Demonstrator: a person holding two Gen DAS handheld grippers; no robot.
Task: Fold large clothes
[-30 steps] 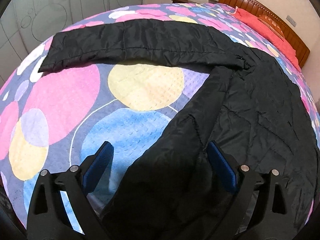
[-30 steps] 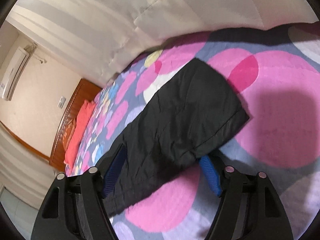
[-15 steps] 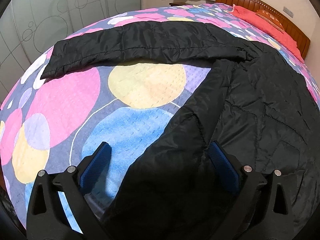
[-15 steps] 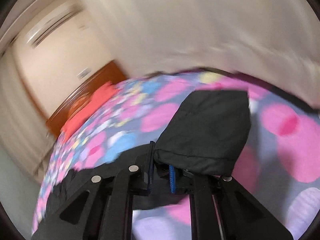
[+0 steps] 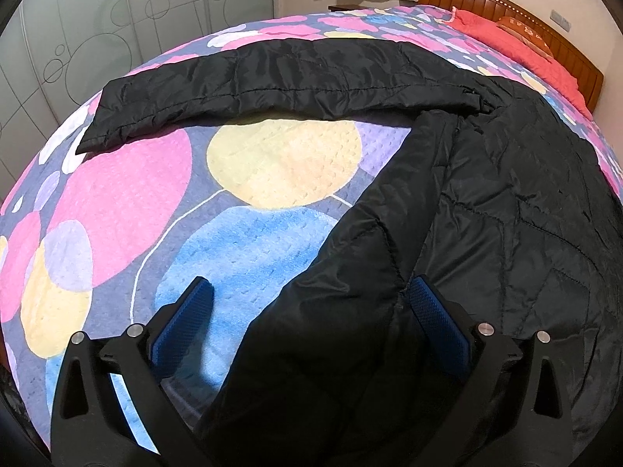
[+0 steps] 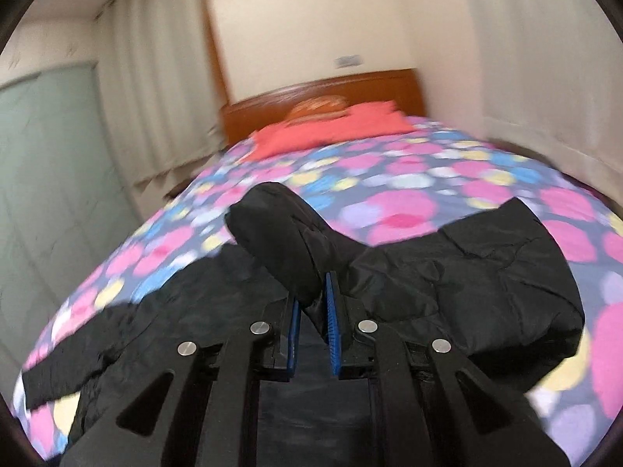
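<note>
Patterned bedspread (image 5: 124, 202), black jacket (image 5: 506, 202), right-view sleeve (image 6: 288, 241) pinched

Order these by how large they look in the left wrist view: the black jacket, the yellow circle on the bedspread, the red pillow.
1. black jacket
2. yellow circle
3. red pillow; it lies far from the camera, so its true size may be larger.

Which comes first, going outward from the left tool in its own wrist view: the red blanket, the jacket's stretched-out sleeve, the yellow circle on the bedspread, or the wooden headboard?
1. Yellow circle, centre, just past the open left tool.
2. Jacket sleeve, stretched across the bed beyond the circle.
3. Red blanket, upper right, at the head of the bed.
4. Wooden headboard, behind the blanket, against the wall.
</note>
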